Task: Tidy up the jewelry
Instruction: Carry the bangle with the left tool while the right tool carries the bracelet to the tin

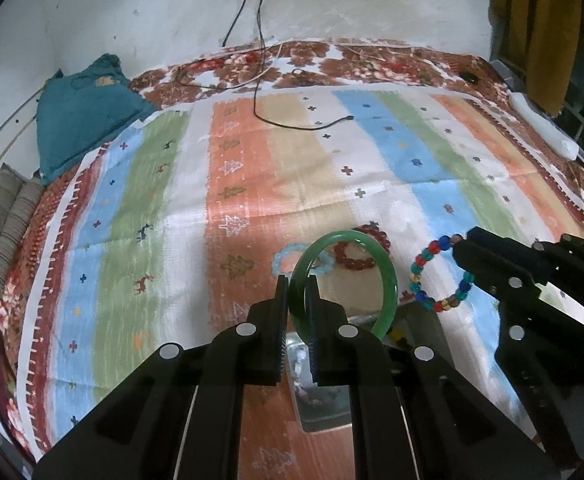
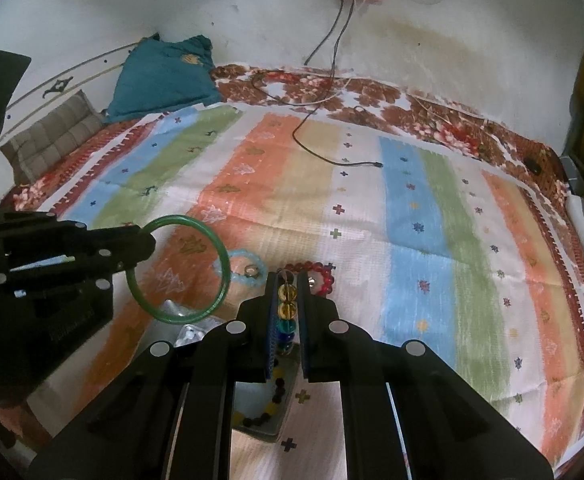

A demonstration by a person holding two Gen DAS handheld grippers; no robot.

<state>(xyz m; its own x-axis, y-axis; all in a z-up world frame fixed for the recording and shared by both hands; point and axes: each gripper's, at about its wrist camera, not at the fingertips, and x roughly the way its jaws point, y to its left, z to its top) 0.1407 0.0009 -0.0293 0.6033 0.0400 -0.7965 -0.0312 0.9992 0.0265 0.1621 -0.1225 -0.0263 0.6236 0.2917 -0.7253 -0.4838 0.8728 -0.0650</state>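
The left claw (image 1: 296,312) is pinched tight on the rim of a green bangle (image 1: 388,280), holding the hoop upright in the air above the striped bedspread (image 1: 219,184); the right claw (image 2: 285,300) is closed narrow on a multicoloured bead bracelet (image 1: 424,258), whose amber, teal and blue beads sit stacked between its fingers. Both pieces hang clear of the bed. The bangle looks like jade or glass: a rigid, glossy, smooth ring, probably weighty for its size and brittle, so it may slide in a flat-pad grip and would chip if dropped on something hard; gripping squarely across the band, as here, suits it. The bead bracelet is the opposite, light, strung on what is likely elastic, floppy, with round slick beads that can roll out of the pads, so holding across two or three beads is safer than one. On the bedspread beyond lie a pale blue bead bracelet (image 2: 247,268), seemingly with a small ring (image 2: 251,270) resting inside it, and a dark red bead bracelet (image 2: 324,276), the two lying near one another. Below the claws sits a shiny tray (image 2: 269,420), apparently metal or mirrored, holding a strand of black and yellow beads (image 2: 269,398); the fingers hide most of it, so its compartments cannot be made out. The bedspread is a coarse woven cloth, soft enough to cushion a set-down.
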